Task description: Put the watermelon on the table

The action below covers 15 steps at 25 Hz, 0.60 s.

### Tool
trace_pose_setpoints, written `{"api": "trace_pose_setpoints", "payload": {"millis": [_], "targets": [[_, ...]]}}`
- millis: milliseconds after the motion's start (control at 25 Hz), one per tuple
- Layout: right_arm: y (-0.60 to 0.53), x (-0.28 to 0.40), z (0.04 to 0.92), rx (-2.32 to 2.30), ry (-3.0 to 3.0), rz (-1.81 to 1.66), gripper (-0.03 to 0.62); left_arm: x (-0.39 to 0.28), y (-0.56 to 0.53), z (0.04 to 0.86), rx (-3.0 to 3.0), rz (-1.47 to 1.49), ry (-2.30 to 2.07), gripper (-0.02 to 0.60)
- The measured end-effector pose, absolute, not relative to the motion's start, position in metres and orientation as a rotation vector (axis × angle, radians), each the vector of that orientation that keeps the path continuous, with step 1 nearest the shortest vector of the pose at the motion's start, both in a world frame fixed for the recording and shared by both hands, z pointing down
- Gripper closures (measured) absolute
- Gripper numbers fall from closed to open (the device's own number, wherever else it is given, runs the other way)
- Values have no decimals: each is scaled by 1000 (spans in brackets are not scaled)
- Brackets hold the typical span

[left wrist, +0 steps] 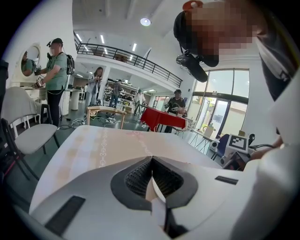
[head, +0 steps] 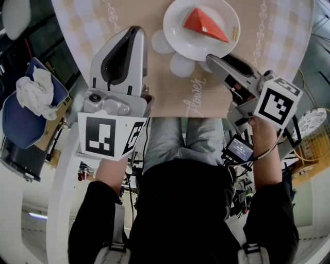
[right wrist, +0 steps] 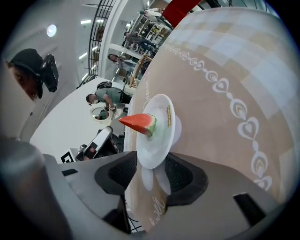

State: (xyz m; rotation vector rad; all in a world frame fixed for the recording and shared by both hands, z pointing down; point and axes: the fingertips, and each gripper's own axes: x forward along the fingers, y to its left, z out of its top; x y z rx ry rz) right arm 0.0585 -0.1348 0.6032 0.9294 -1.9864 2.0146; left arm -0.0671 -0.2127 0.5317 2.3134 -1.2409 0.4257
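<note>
A red watermelon slice (head: 204,24) with a green rind lies on a white plate (head: 178,38) on the round beige table (head: 129,15). My right gripper (head: 216,69) stands open just in front of the plate. In the right gripper view the plate's near rim (right wrist: 151,161) sits between the jaws of the right gripper (right wrist: 152,161) without either pad pressing on it, and the slice (right wrist: 139,123) lies beyond. My left gripper (head: 135,30) is shut and empty, over the table's near edge to the left of the plate. Its tips (left wrist: 151,159) meet.
A white flower-shaped mat (head: 161,42) lies under the plate. A blue chair (head: 26,118) with a crumpled white cloth (head: 36,90) stands at the left, below the table. A white mesh object (head: 309,124) is at the right. People and a red-covered table (left wrist: 164,119) are far off.
</note>
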Motion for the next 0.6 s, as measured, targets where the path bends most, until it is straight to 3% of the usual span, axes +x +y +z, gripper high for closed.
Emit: {"api": "trace_pose_setpoints", "payload": {"millis": [600], "targets": [[-128, 70, 574, 1044, -1973, 1937, 433, -62, -211, 492, 2359, 392, -1226, 572]]}}
